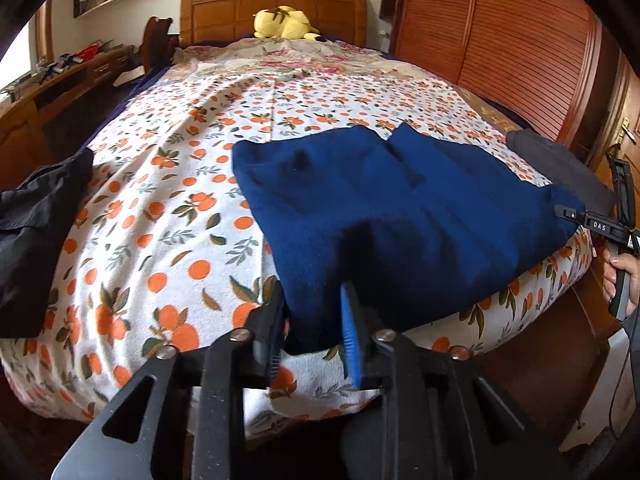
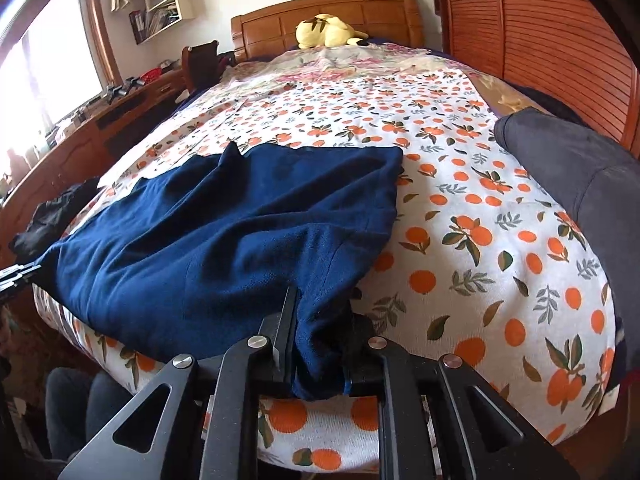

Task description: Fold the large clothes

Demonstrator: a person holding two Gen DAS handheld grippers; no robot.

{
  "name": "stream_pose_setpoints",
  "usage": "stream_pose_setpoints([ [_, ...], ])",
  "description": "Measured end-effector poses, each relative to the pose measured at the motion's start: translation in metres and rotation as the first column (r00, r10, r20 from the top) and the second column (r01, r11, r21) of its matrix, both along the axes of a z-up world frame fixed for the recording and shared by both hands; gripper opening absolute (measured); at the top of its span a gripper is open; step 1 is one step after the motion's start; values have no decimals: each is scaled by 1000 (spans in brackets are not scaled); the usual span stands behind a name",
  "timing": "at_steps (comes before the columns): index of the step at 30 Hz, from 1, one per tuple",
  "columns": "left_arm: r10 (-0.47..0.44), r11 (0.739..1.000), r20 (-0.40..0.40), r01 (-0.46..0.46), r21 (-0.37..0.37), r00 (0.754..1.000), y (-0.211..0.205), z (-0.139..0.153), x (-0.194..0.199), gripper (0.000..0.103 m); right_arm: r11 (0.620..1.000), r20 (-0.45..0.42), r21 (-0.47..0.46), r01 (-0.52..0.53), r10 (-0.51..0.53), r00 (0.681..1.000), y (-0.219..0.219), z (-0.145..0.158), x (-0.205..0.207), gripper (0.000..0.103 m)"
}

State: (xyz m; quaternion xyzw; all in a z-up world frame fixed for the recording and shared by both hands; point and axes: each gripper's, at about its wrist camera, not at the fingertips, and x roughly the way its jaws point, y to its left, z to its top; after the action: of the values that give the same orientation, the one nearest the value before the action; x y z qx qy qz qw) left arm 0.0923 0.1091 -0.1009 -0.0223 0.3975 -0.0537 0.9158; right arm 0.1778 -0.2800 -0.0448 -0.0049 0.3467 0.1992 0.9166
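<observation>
A navy blue garment (image 1: 400, 208) (image 2: 208, 240) lies folded on the near part of the orange-print bed sheet (image 1: 160, 200) (image 2: 480, 240), reaching the bed's front edge. My left gripper (image 1: 312, 300) stands open at its near left corner. The cloth hangs loosely between the fingers, and the blue pad (image 1: 352, 328) on the right finger is bare. My right gripper (image 2: 320, 308) is shut on the bunched near right corner of the garment. The right gripper (image 1: 566, 213) also shows at the far edge of the left wrist view, held by a hand (image 1: 618, 272).
A black garment (image 1: 32, 220) (image 2: 52, 212) lies at the bed's left side and a dark grey one (image 1: 560, 164) (image 2: 580, 168) at its right. A yellow plush (image 1: 284, 22) sits by the headboard. A slatted wooden wardrobe (image 1: 500, 40) stands on the right, a desk (image 1: 60, 80) on the left.
</observation>
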Motion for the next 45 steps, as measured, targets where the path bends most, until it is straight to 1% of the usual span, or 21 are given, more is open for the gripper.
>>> stream_pose_setpoints([
  [1, 14, 1000, 9, -14, 2, 1000, 0, 4, -4, 41, 1000, 2, 1, -4, 4, 1000, 0, 1, 0, 17],
  [3, 30, 1000, 22, -30, -6, 999, 0, 10, -10, 42, 1000, 3, 1, -13, 13, 1000, 1, 1, 1, 18],
  [4, 38, 999, 27, -38, -3, 999, -1, 14, -14, 46, 1000, 6, 0, -17, 17, 1000, 1, 1, 1, 18],
  [6, 51, 999, 35, -51, 11, 998, -3, 18, -19, 49, 1000, 8, 0, -29, 29, 1000, -1, 0, 3, 18],
  [8, 60, 998, 40, -60, 21, 997, -6, 22, -23, 63, 999, 15, 2, -41, 41, 999, -2, 0, 3, 18],
  [9, 66, 998, 46, -66, 18, 997, -8, 24, -26, 75, 999, 19, 4, -47, 47, 999, -3, 0, 3, 18],
  [10, 72, 997, 53, -72, 12, 996, -9, 25, -28, 80, 999, 21, 6, -51, 51, 998, -4, -1, 3, 18],
  [12, 84, 996, 57, -85, 3, 995, -14, 26, -31, 80, 998, 26, 12, -59, 59, 998, -5, -2, 1, 19],
  [15, 102, 994, 73, -105, 33, 992, -23, 27, -32, 80, 997, 39, 15, -78, 78, 996, -8, -6, -2, 19],
  [18, 111, 993, 77, -114, 36, 991, -33, 27, -30, 80, 995, 38, 35, -88, 87, 995, -10, -7, -3, 22],
  [21, 105, 994, 80, -107, 30, 991, -42, 31, -28, 80, 994, 27, 75, -77, 75, 997, -15, -8, -3, 33],
  [23, 87, 995, 84, -91, 42, 993, -49, 34, -27, 80, 994, 29, 92, -61, 59, 998, -17, -8, -3, 45],
  [26, 68, 996, 98, -73, 49, 993, -55, 39, -27, 80, 993, 36, 106, -52, 48, 998, -17, -8, -5, 52],
  [28, 60, 997, 106, -65, 46, 993, -57, 41, -26, 80, 994, 33, 95, -46, 43, 999, -14, -9, -5, 54],
  [32, 49, 998, 120, -55, 43, 992, -61, 41, -25, 80, 997, 8, 74, -39, 39, 999, -4, -15, 1, 58],
  [37, 39, 999, 115, -41, 8, 993, -68, 37, -14, 80, 999, -22, 40, -25, 26, 999, 3, -19, 10, 61],
  [39, 27, 1000, 111, -27, 6, 993, -72, 33, -7, 80, 998, -37, 56, -20, 22, 999, 2, -20, 12, 62],
  [42, 17, 1000, 99, -16, -6, 995, -80, 27, 7, 80, 994, -74, 109, -18, 26, 997, -5, -24, 17, 62],
  [45, 11, 1000, 85, -9, -15, 996, -87, 20, 21, 80, 989, -91, 145, -25, 39, 995, -10, -28, 20, 62],
])
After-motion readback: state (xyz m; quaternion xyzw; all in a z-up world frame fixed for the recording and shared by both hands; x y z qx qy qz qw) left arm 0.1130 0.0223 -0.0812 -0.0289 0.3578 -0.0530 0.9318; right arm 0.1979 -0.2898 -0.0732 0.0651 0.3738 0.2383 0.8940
